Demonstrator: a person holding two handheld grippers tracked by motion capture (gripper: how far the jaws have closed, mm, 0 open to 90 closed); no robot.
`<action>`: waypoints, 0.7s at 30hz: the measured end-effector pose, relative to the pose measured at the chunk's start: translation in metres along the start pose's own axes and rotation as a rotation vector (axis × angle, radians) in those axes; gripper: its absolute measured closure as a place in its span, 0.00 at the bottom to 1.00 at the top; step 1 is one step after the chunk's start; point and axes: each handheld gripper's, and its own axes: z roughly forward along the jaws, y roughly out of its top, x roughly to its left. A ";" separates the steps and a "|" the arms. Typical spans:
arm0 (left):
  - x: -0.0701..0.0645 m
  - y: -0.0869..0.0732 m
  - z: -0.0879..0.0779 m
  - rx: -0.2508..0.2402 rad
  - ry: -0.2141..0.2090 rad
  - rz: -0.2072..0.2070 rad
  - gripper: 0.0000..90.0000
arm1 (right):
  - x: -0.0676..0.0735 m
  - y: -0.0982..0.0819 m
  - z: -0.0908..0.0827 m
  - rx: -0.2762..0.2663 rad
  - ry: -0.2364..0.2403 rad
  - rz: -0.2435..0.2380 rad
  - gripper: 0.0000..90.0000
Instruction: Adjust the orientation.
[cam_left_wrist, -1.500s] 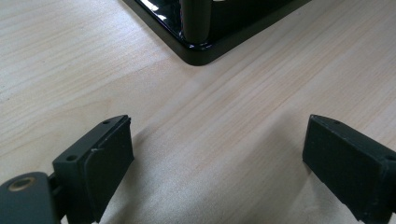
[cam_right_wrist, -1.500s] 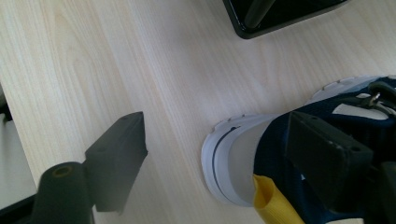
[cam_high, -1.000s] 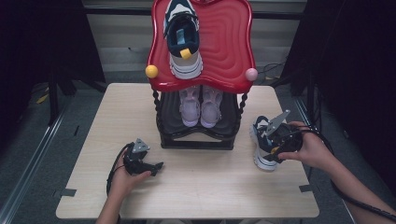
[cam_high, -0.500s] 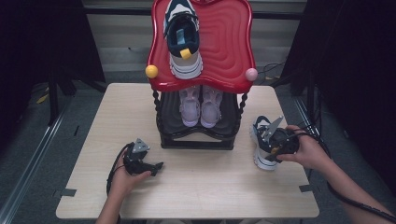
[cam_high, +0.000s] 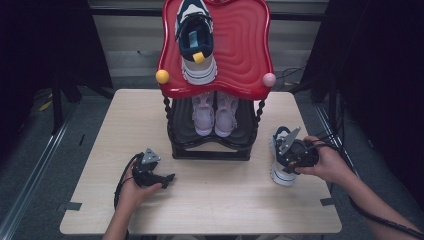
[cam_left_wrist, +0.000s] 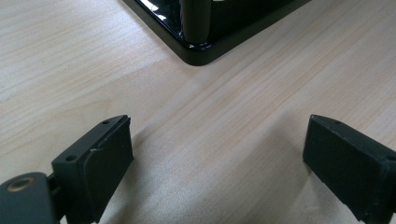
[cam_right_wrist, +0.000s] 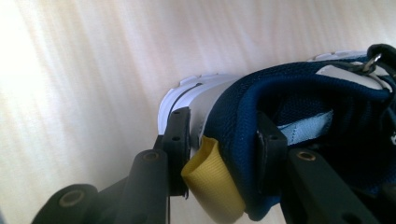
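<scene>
Right hand-held gripper (cam_right_wrist: 219, 154) jaws just closing on sneaker (cam_right_wrist: 299, 107) heel, seemingly pinching it, left hand-held gripper (cam_left_wrist: 217, 163) gaping over bare bench (cam_left_wrist: 224, 107)

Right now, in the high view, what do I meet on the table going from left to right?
Left gripper → black shoe rack with the pink shoes → navy-and-white shoe gripped at its heel by the right gripper.
</scene>
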 end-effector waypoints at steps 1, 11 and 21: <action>0.000 0.000 0.000 0.000 0.000 0.000 0.09 | 0.002 0.000 0.000 -0.003 0.006 -0.009 0.71; 0.000 0.000 0.000 0.000 0.000 0.000 0.09 | 0.020 0.004 -0.006 0.020 0.060 -0.046 0.72; 0.000 0.000 0.000 0.000 0.000 0.000 0.09 | 0.025 0.011 -0.005 0.043 0.075 -0.045 0.71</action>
